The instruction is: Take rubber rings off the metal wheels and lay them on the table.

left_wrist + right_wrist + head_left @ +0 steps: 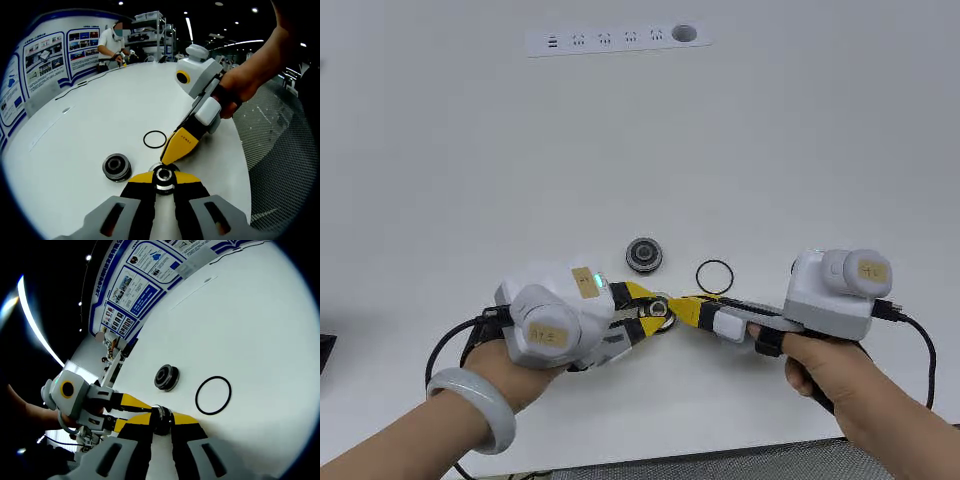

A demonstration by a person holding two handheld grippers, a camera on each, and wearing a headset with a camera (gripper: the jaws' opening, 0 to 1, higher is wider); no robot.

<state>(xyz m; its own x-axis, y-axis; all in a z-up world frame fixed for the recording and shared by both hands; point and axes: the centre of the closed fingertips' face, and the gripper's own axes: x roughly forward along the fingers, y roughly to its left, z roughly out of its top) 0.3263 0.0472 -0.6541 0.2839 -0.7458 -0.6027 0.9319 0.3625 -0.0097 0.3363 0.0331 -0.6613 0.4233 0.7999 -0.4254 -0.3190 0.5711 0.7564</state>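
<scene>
Metal wheels, two: first wheel (659,306) is pinched from both sides by left gripper (164,176) and right gripper (161,420); second wheel (643,254) lies free on table (770,150). One rubber ring (714,277) lies flat near second wheel.

No legible text, wall posters (45,55) blurred

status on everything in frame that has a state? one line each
left tool: shut on held wheel
right tool: shut on held wheel, from the opposite side
held wheel: clamped between both tools, low over the table; ring on or off, cannot tell
free wheel: on the table, untouched, dark band round its rim, ring likely still on
ring: off, flat on the table, loose
power strip: at the far edge, sockets look empty
</scene>
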